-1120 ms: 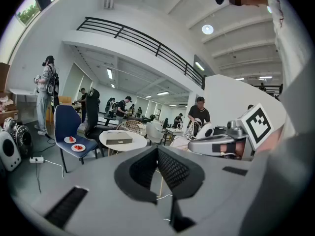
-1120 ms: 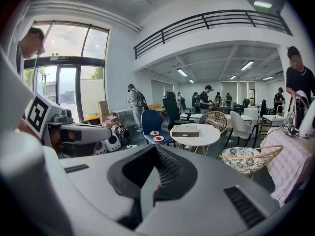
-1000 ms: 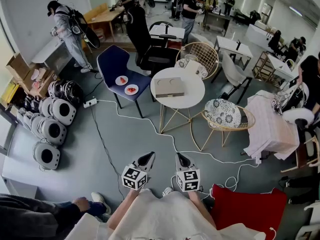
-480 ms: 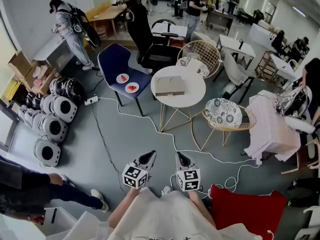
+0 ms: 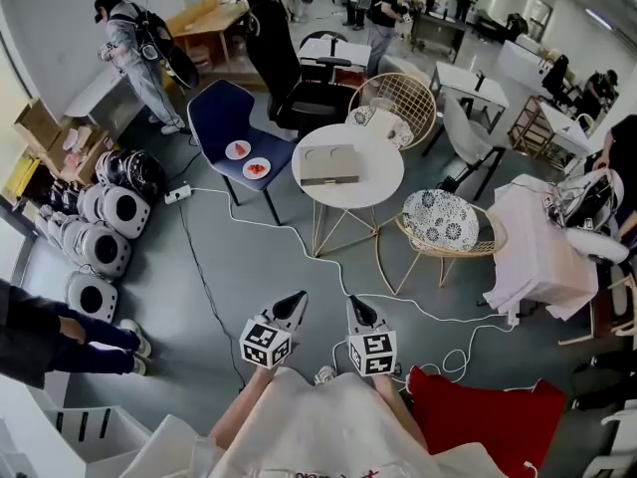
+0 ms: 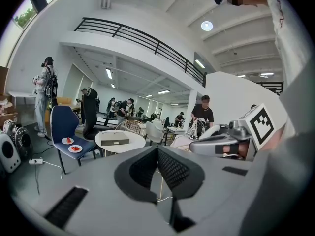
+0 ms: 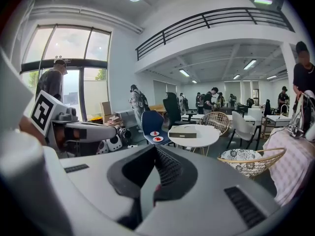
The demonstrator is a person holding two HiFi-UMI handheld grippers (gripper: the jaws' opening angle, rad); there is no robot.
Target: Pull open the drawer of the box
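Note:
A flat tan box [image 5: 329,165] lies on a round white table [image 5: 378,177] well ahead of me; it also shows in the left gripper view [image 6: 114,141] and in the right gripper view [image 7: 182,134]. My left gripper [image 5: 296,299] and right gripper [image 5: 354,305] are held side by side close to my body, pointing toward the table and far from the box. Both are shut with nothing between their jaws. From the left gripper's [image 6: 157,148] camera the right one shows at the right; from the right gripper's [image 7: 156,148] camera the left one shows at the left.
A blue chair [image 5: 221,111] with two plates stands left of the table, wicker chairs [image 5: 445,225] to its right and behind. A white cable [image 5: 328,267] snakes over the floor between me and the table. White round devices [image 5: 100,242] sit left, a red cloth [image 5: 478,421] right. People stand behind.
The view has shifted a little and the table sits slightly further left in it. The person at the lower left has walked on leftward. Both grippers keep their place and stay shut.

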